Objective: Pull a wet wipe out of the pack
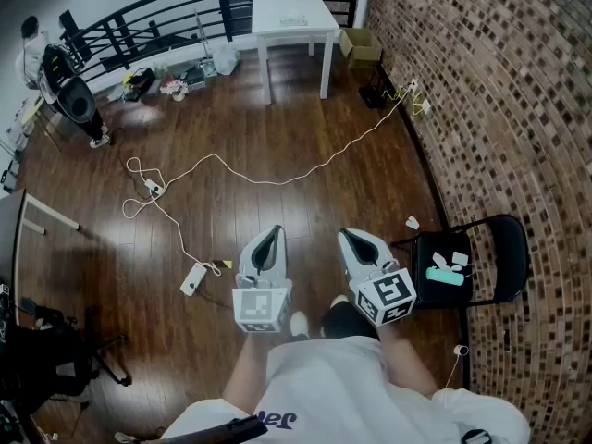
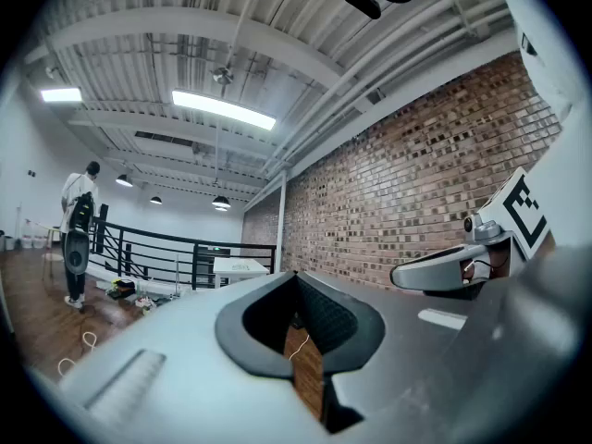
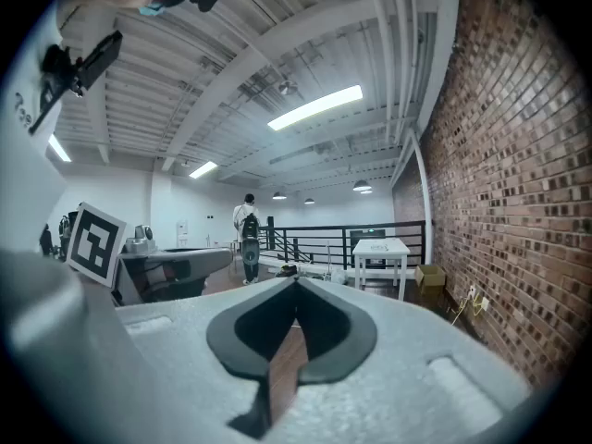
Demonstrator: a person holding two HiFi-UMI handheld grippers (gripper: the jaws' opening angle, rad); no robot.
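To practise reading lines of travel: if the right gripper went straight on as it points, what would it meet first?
The way looks free nearby: only wooden floor ahead of the right gripper. Far off, probably the clutter by the railing, left of the white table; depth unclear.

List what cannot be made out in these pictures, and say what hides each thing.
1. Head view: the teal thing and the white pieces on the black chair are too small to tell whether a wipe pack is among them.
2. Both gripper views: the chair is outside the frame, since both views look across the room.
3. Head view: what lies on the white table is too small to name.
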